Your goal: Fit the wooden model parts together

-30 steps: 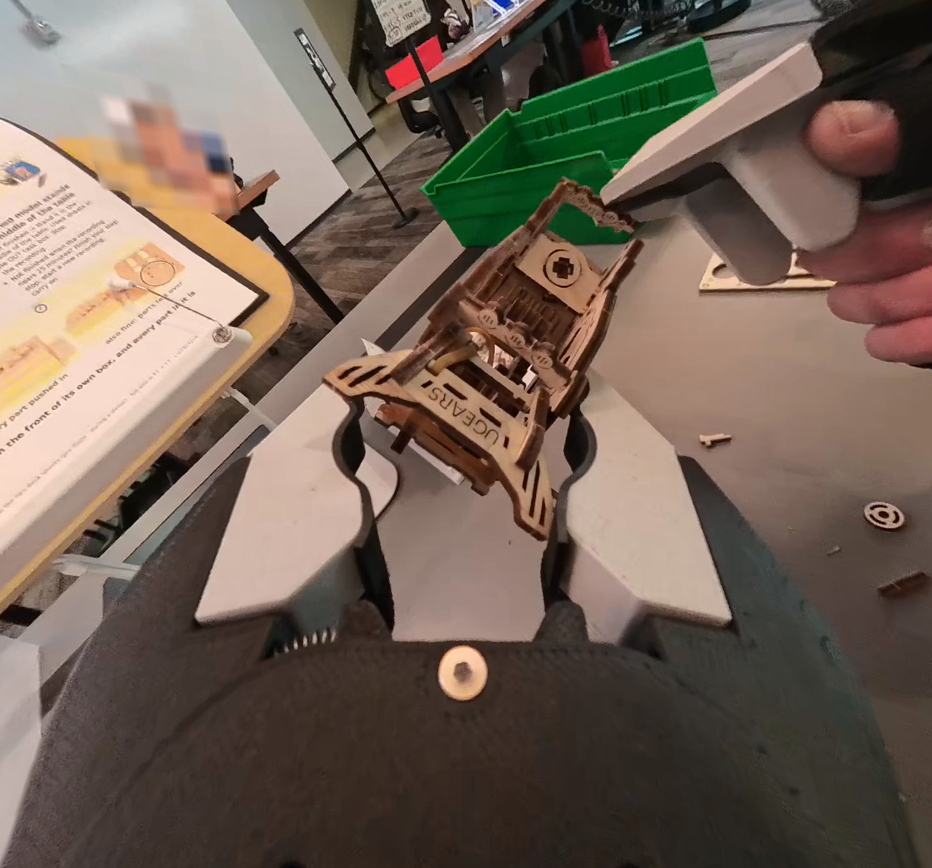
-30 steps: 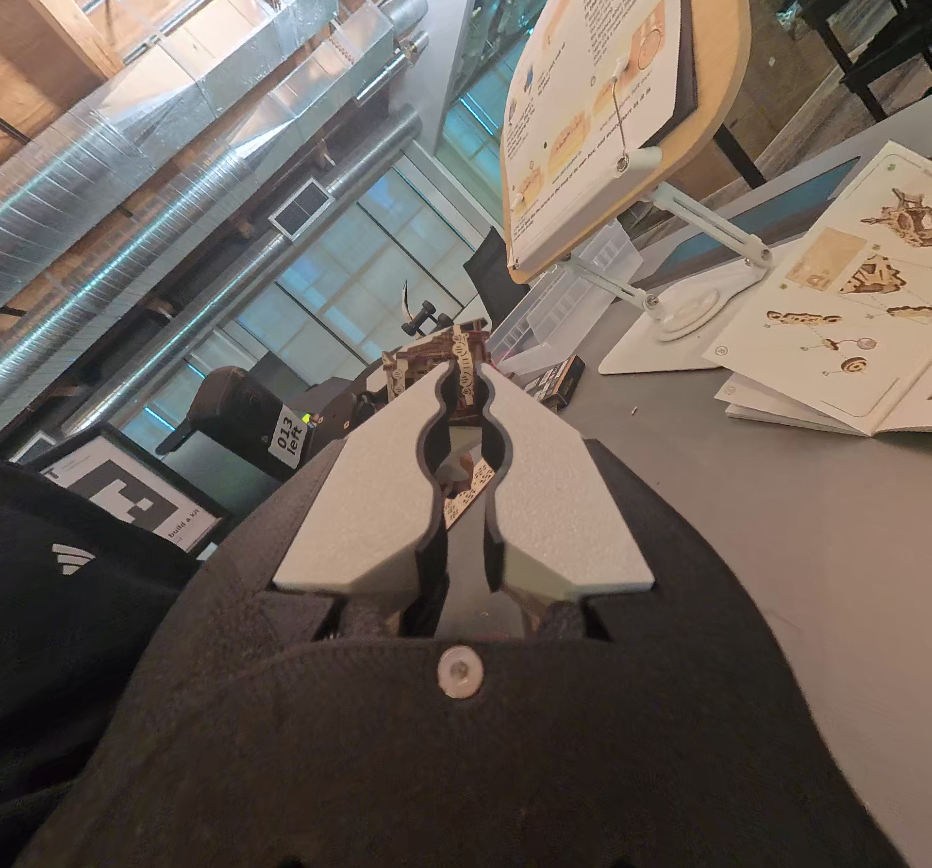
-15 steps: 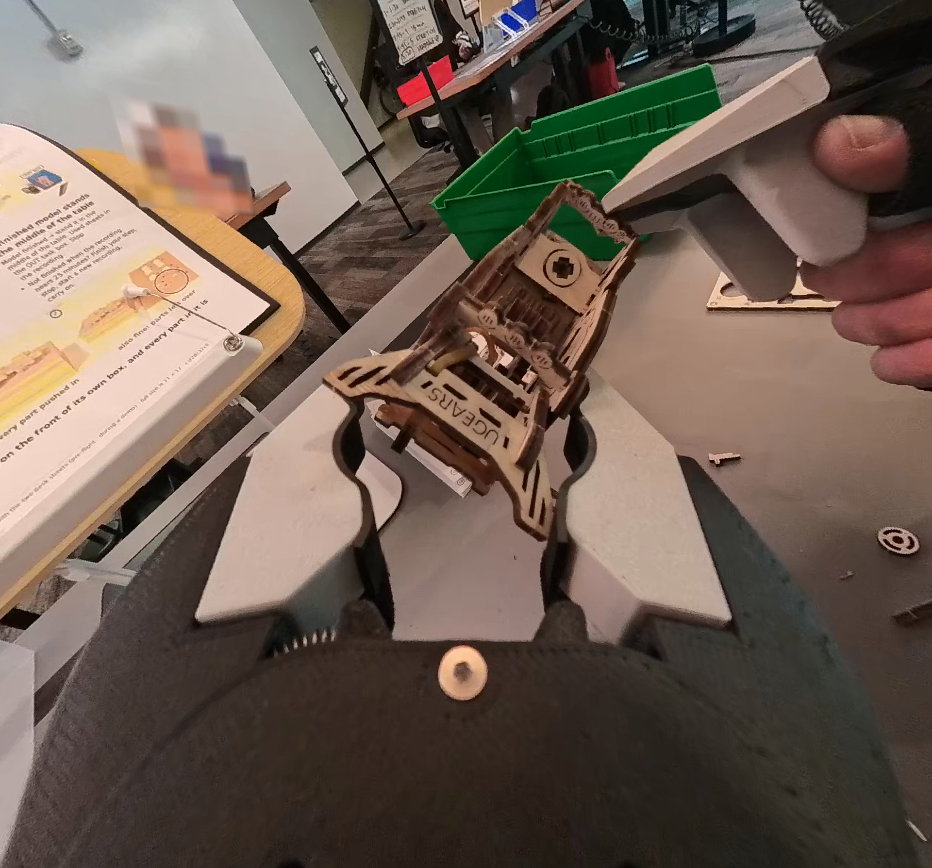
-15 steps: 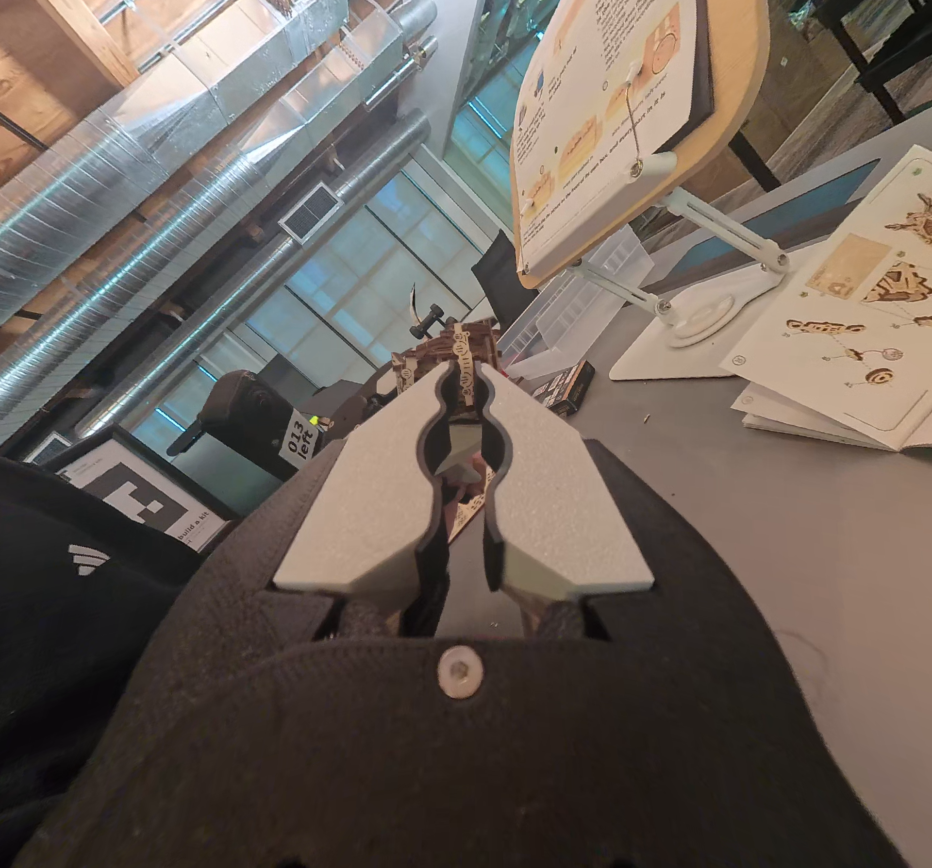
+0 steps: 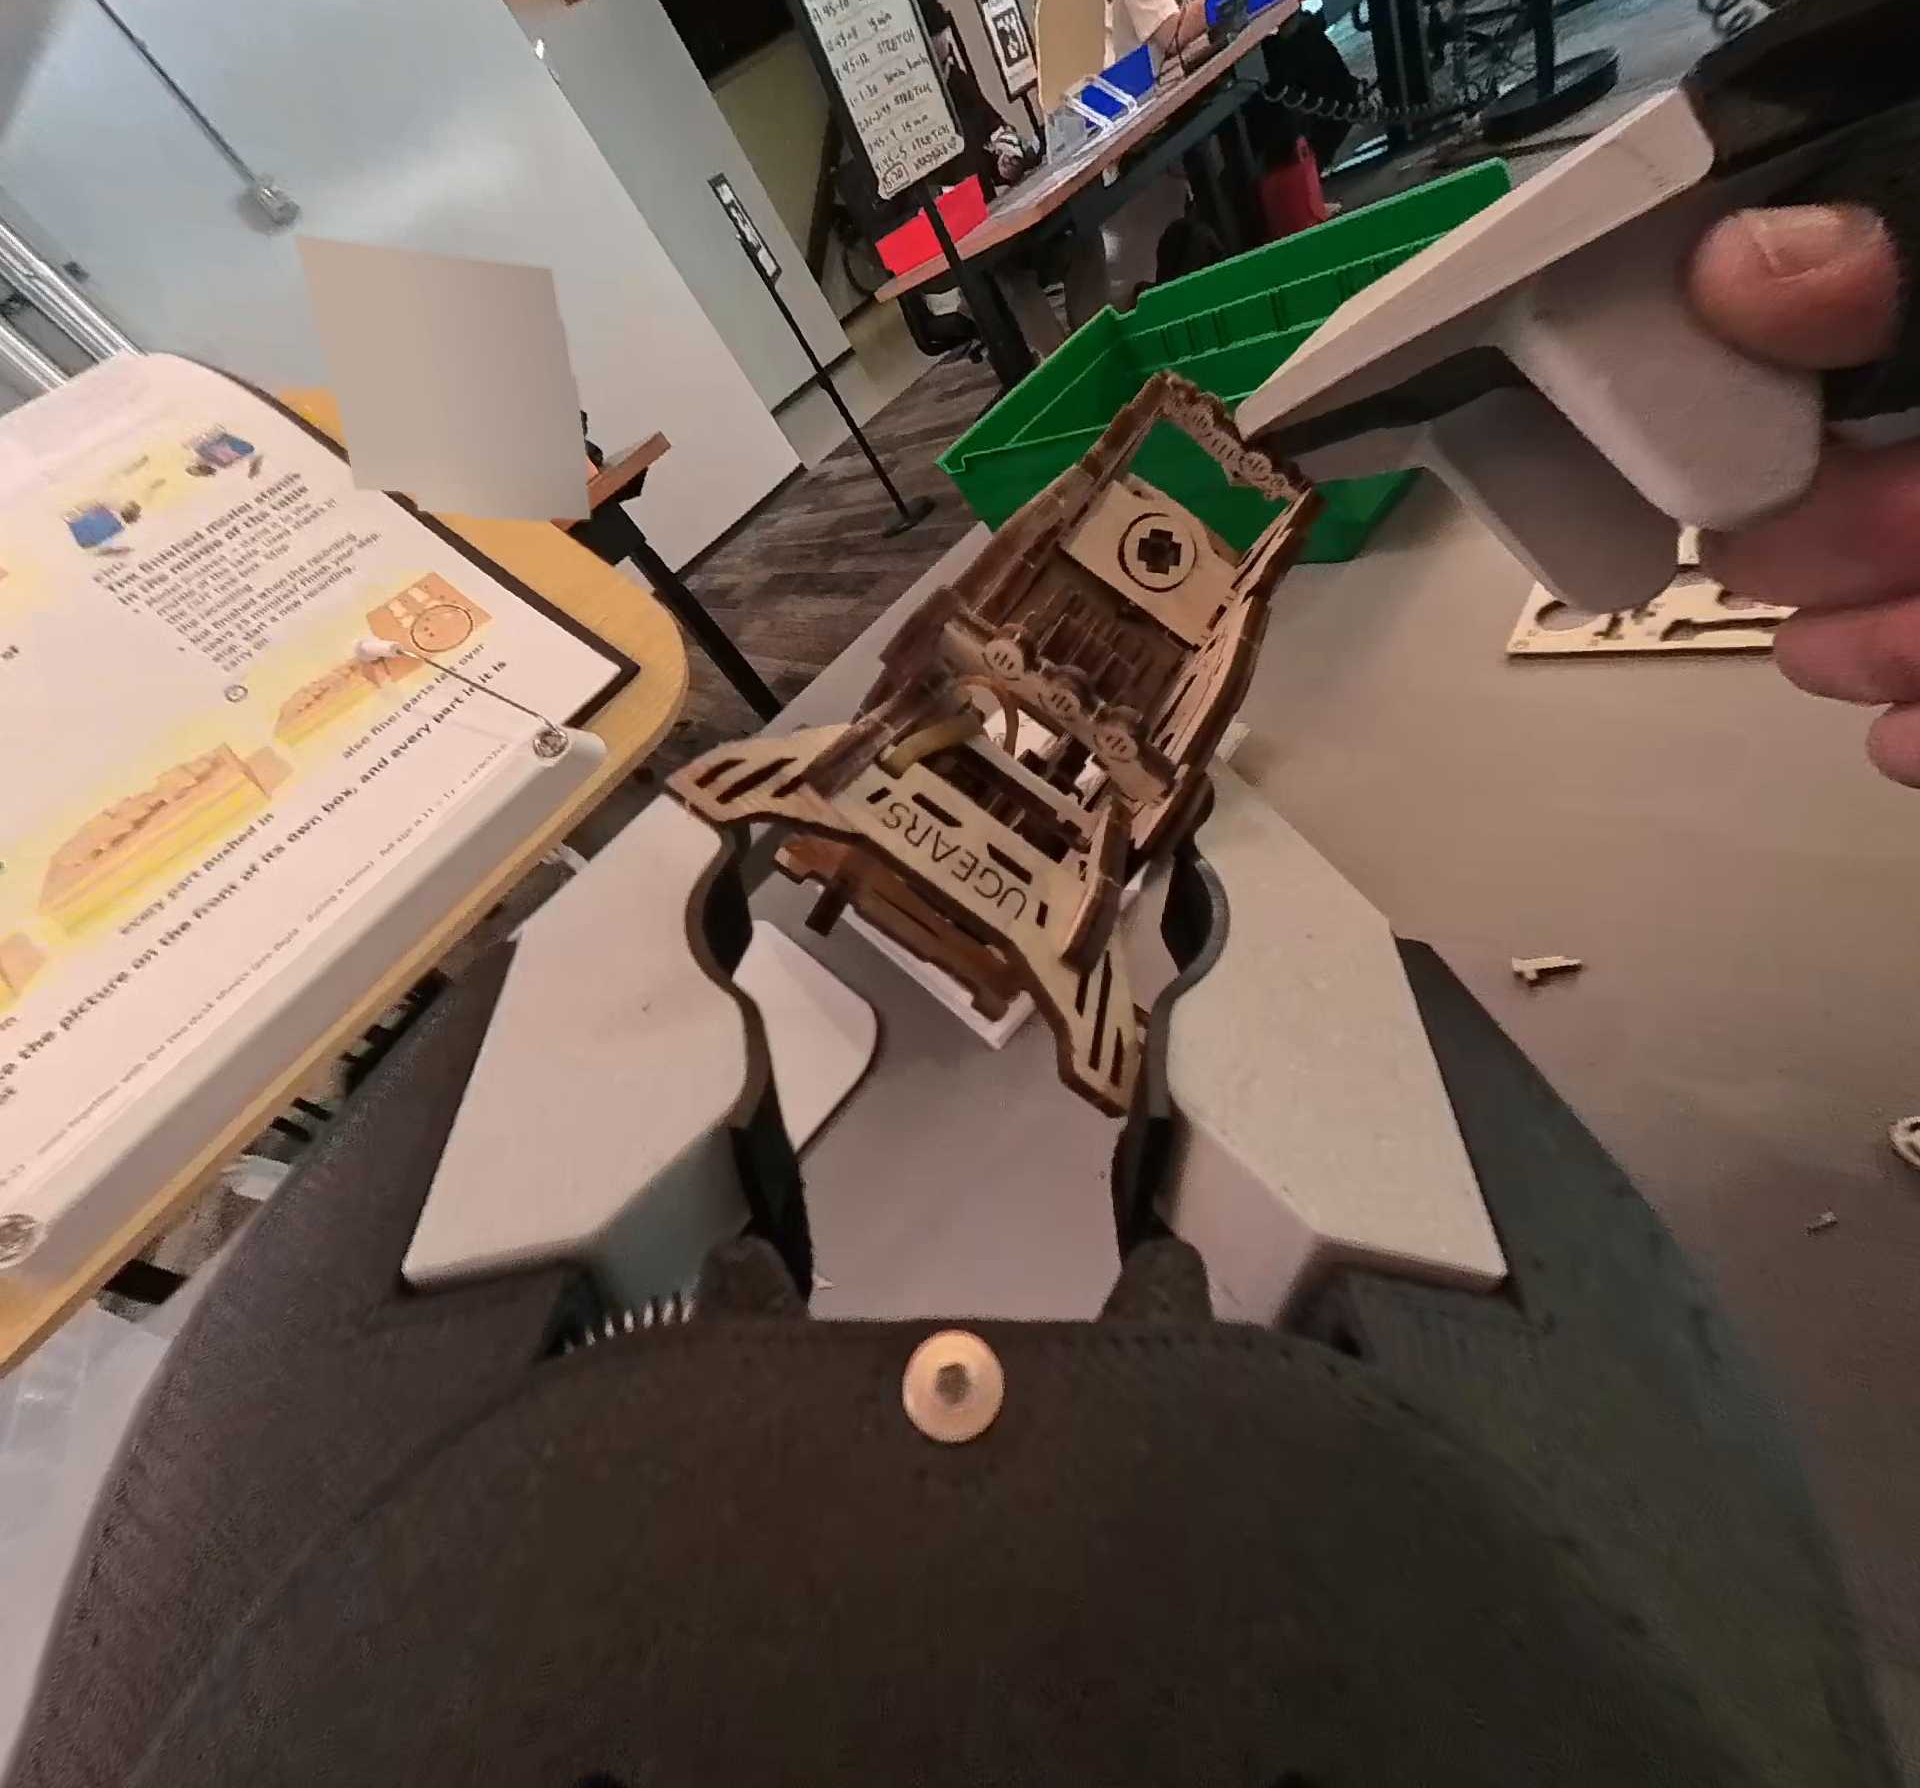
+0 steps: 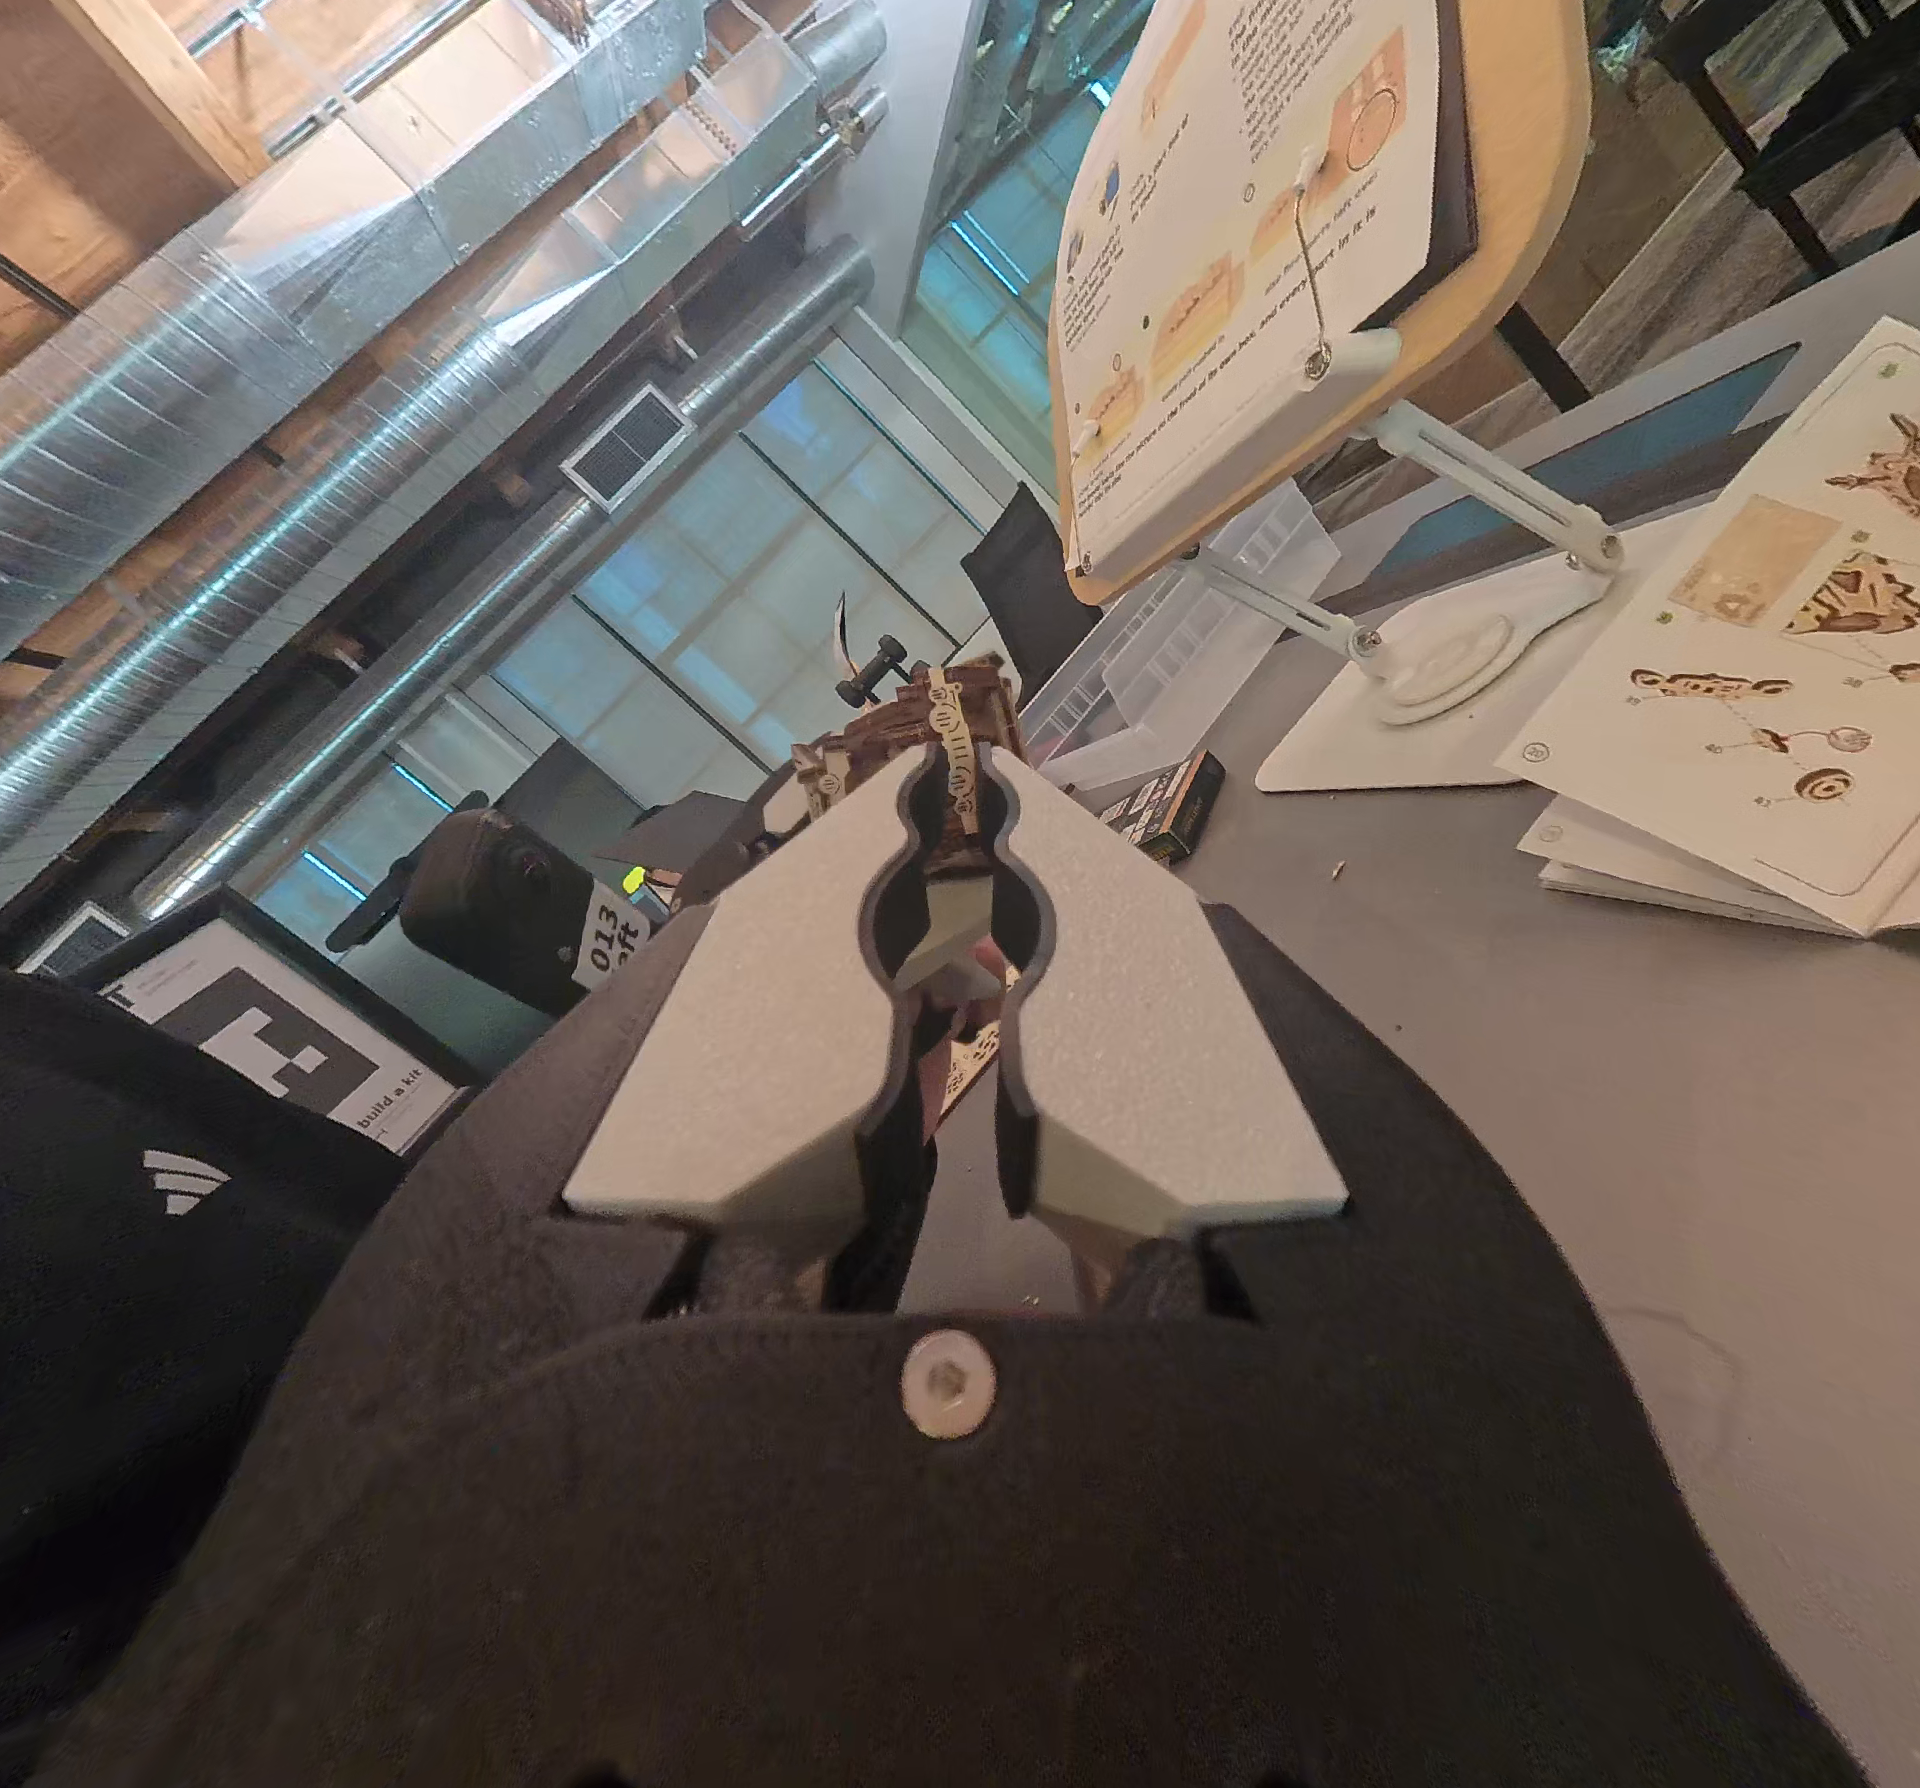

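Observation:
The wooden model (image 5: 1039,699), a laser-cut frame with a winged front plate, is held off the grey table (image 5: 1558,907). My left gripper (image 5: 956,865) is shut on its lower body, one finger on each side. My right gripper (image 5: 1262,429) comes in from the upper right, held by a hand (image 5: 1818,408), and its tip pinches the model's top frame edge. In the right wrist view the right gripper (image 6: 961,764) is nearly closed on a thin wooden strip of the model (image 6: 904,715). The left gripper's black body (image 6: 488,907) shows behind it.
A green bin (image 5: 1195,388) stands behind the model. An instruction board on a stand (image 5: 260,699) is at the left and also shows in the right wrist view (image 6: 1299,180). An open booklet (image 6: 1766,699), a clear organiser (image 6: 1174,658), a punched wooden sheet (image 5: 1642,626) and loose scraps (image 5: 1548,966) lie on the table. Across from one pair of fingers to the other is roughly 7 cm.
Both grippers keep their hold on the model. The pair has shifted and tilted together a little, so the board and table have slid in both views.

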{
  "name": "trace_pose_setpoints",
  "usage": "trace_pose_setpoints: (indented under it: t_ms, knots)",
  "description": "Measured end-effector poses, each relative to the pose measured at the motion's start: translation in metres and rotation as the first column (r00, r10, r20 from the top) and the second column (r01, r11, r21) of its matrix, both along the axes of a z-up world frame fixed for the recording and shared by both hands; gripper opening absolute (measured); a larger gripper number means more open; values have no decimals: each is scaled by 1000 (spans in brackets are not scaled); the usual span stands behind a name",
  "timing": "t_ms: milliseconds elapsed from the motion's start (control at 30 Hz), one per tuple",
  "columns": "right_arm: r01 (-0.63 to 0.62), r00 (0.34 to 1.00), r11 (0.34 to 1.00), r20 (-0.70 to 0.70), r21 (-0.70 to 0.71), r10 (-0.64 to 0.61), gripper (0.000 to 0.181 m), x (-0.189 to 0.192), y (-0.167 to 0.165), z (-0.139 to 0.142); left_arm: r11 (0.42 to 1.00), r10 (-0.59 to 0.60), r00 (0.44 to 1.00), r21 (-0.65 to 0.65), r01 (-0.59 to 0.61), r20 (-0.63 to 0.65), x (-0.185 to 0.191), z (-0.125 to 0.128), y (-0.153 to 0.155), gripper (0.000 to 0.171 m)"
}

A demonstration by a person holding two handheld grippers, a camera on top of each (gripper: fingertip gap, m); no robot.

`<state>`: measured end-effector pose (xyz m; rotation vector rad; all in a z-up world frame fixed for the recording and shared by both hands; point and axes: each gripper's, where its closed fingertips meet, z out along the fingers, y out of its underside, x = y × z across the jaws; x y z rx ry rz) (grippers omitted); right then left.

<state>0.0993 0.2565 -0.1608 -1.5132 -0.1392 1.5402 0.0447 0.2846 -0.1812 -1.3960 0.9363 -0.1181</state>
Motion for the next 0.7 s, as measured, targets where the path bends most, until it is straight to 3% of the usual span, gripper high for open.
trace_pose_setpoints:
  t_ms: [300, 700]
  knots:
    - [-13, 1000, 1000, 6, 25, 13, 3, -2, -2, 4, 997, 9, 999, 76, -5, -47, -2, 9, -2, 78]
    - [13, 998, 999, 63, 51, -16, 2, -7, 1, 8, 997, 31, 999, 66, -29, -35, -6, 10, 2, 77]
